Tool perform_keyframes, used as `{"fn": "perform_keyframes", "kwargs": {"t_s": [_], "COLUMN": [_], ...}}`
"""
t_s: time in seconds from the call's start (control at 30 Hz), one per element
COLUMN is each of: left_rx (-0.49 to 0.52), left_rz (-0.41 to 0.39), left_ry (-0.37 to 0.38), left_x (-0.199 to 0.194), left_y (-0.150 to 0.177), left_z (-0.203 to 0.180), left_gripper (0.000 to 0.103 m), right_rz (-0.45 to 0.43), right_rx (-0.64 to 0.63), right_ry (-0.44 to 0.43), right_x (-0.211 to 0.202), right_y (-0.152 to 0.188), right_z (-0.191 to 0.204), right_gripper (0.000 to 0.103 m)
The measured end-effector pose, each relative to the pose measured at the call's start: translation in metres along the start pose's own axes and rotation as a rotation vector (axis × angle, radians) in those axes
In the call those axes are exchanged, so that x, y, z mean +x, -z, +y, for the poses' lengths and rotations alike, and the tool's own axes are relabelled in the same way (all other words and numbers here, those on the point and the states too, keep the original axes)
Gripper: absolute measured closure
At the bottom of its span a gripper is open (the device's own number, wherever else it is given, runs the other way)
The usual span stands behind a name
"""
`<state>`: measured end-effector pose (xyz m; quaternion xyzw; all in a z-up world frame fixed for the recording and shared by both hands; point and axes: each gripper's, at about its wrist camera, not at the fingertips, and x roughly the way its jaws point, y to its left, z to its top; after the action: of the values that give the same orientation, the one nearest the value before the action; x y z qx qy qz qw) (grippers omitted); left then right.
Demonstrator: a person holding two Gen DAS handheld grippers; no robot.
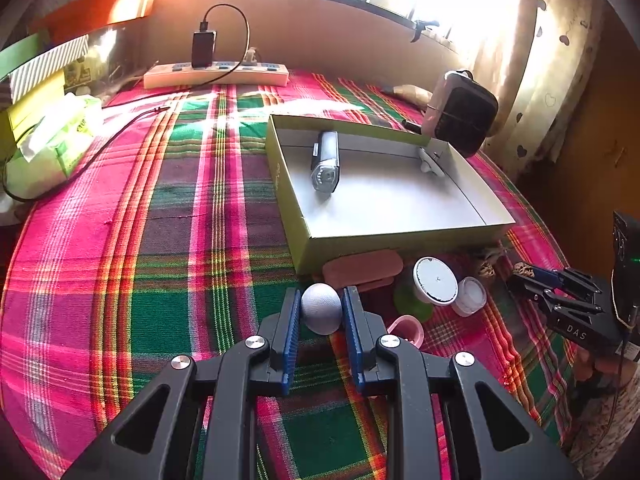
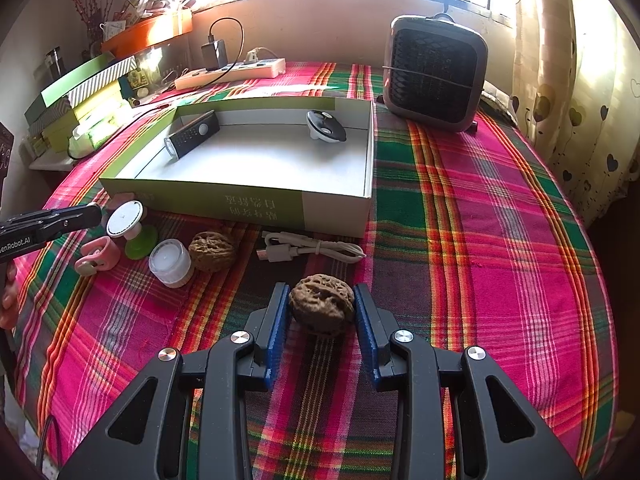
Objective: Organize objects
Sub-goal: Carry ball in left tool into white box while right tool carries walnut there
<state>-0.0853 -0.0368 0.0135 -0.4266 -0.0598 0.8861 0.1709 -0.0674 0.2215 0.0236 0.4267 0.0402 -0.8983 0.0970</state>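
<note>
On the plaid tablecloth (image 2: 500, 208) we see an open cardboard box (image 2: 336, 210) standing near the middle, with loose items along its near wall. Left gripper (image 1: 321, 312): its blue pads touch both sides of a grey egg-shaped ball (image 1: 321, 314), so we read the jaws as closed on it, just in front of the box's near wall. Right gripper (image 2: 322, 312): a wrinkled walnut (image 2: 322, 310) sits between the pads, which press its two sides, the jaws narrowed to its width; we cannot tell whether it is lifted off the cloth. Inside the box we note a black flashlight (image 2: 192, 140) lying toward the far left corner and a round black-and-white gadget (image 2: 326, 126) against the far wall. Outside it, from left to right in the right wrist view: a pink clip (image 2: 98, 260), a white disc on a green base (image 2: 132, 230), a small white jar (image 2: 170, 262), a second walnut (image 2: 212, 256) touching that jar, and a coiled white cable (image 2: 308, 250). Behind the box stand a small desk fan (image 2: 434, 72) and a power strip (image 2: 232, 70) carrying a black charger (image 2: 214, 54).
</note>
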Motion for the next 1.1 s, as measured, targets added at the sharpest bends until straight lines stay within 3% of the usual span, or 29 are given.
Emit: {"fn": "perform_keyframes", "kwargs": {"t_s": [0.57,1.1], "left_rx": [0.012,0.040], "left_rz": [-0.034,-0.042], "left_ry": [0.014,0.014], "left_x": [-0.015,-0.001], "left_y": [-0.011,-0.037], "left_z": [-0.009,-0.023], "left_gripper": [0.083,0.083], "right_rz": [-0.052,-0.097], "right_rx": [0.002,-0.050], "right_ry": [-0.007,-0.046], "right_x": [-0.014,-0.008], "right_y": [-0.009,-0.052], "right_z": [-0.003,0.006], "right_gripper": [0.070,0.070]}}
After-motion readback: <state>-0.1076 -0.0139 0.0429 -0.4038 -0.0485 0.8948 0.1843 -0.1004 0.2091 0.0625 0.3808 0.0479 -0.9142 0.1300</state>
